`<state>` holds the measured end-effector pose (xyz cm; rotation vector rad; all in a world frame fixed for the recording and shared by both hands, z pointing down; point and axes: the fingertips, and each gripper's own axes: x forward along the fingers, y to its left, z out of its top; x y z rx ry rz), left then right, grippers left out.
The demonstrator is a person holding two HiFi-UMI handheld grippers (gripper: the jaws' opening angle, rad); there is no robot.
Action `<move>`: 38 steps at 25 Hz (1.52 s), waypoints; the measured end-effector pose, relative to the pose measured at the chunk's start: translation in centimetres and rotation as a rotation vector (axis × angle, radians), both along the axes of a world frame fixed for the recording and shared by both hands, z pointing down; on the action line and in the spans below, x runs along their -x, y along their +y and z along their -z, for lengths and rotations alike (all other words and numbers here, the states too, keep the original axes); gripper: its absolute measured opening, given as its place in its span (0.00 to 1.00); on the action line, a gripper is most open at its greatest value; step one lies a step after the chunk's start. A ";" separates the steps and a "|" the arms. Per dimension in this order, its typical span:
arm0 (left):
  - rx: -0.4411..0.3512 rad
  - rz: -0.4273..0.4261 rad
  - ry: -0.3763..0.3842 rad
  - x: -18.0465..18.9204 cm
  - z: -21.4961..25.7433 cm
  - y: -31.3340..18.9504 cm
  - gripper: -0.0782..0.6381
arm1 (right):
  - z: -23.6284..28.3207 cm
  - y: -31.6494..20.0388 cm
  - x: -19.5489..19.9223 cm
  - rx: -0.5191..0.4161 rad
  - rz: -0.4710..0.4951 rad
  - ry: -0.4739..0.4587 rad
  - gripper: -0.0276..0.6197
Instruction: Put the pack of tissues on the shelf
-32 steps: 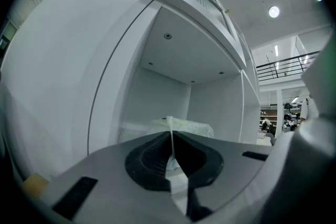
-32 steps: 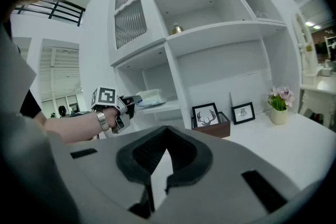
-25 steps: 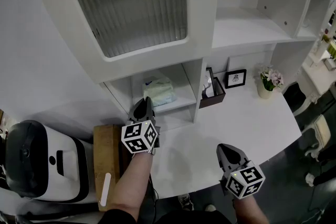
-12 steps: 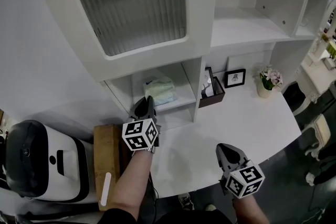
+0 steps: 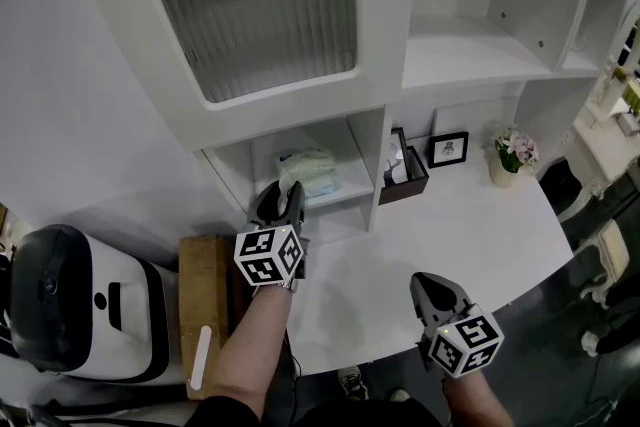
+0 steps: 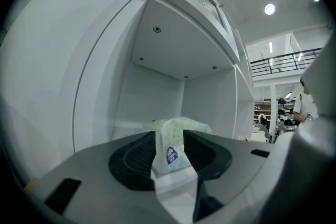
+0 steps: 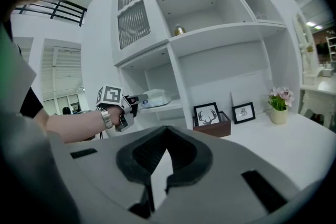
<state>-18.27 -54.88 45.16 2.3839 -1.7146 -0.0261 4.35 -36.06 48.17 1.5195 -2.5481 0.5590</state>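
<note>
Tissue pack (image 5: 308,172) on shelf (image 5: 350,192), between left gripper (image 5: 282,191) fingers (image 6: 131,162), just opened.

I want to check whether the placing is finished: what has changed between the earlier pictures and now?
The left gripper has just opened its jaws and let go of the pack of tissues, which lies on the shelf, between the open jaws. The pack, both hands and the shut right gripper stayed in place.
</note>
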 end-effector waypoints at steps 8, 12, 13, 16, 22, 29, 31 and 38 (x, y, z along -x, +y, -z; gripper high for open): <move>-0.017 0.013 0.006 0.1 0.5 1.7 0.33 | 0.2 0.6 0.0 -0.006 0.021 -0.010 0.05; -0.033 0.030 -0.002 0.5 1.3 3.5 0.33 | 0.6 1.1 -0.4 -0.012 0.030 -0.019 0.05; -0.034 0.034 -0.004 0.6 1.4 4.1 0.33 | 0.7 1.3 -0.5 -0.013 0.031 -0.022 0.05; -0.037 0.045 -0.008 0.8 1.6 5.9 0.32 | 0.7 1.9 -0.8 -0.018 0.049 -0.026 0.05; -0.021 0.058 -0.002 0.2 1.6 10.1 0.12 | 1.2 3.5 -1.5 -0.034 0.087 -0.036 0.05; 0.007 0.050 -0.029 -2.3 1.3 16.5 0.11 | 2.0 6.1 -3.8 -0.052 0.132 -0.036 0.05; 0.018 0.046 -0.030 -3.1 1.1 18.3 0.11 | 2.2 7.0 -4.4 -0.057 0.147 -0.038 0.05; 0.022 0.022 -0.046 -6.7 1.3 24.8 0.11 | 2.6 10.2 -5.8 -0.072 0.208 -0.047 0.05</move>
